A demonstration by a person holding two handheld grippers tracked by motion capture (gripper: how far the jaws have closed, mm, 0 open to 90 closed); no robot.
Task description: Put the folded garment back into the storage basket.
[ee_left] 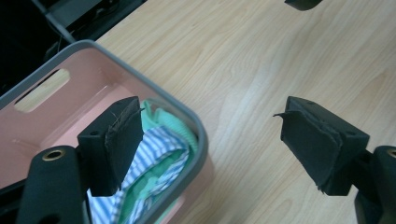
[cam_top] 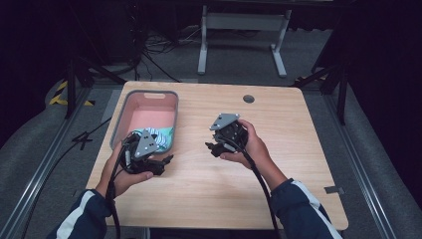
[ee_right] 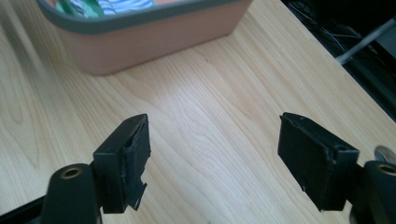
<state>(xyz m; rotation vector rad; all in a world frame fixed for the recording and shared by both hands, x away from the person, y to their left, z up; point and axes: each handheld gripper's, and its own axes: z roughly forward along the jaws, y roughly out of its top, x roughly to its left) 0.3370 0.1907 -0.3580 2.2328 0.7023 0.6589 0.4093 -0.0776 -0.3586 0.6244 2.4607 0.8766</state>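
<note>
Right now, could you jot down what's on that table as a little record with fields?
Table: wooden table
Bin: pink bin with a grey rim, at the table's left
Contents: striped and green cloth inside the bin
Left gripper: jaws open, nothing between them, beside the bin
Right gripper: jaws open, nothing held, over bare wood

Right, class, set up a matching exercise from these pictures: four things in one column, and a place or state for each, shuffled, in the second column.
Things
1. pink bin
2. striped and green cloth
3. left hand-held gripper
4. round hole in the tabletop

Places or states
A. lies inside the bin, at its near end
B. jaws open, by the bin's near corner
C. at the table's far edge, right of the bin
D. stands on the table's left side

Pairs: 1-D, 2-A, 3-B, 4-C
</note>
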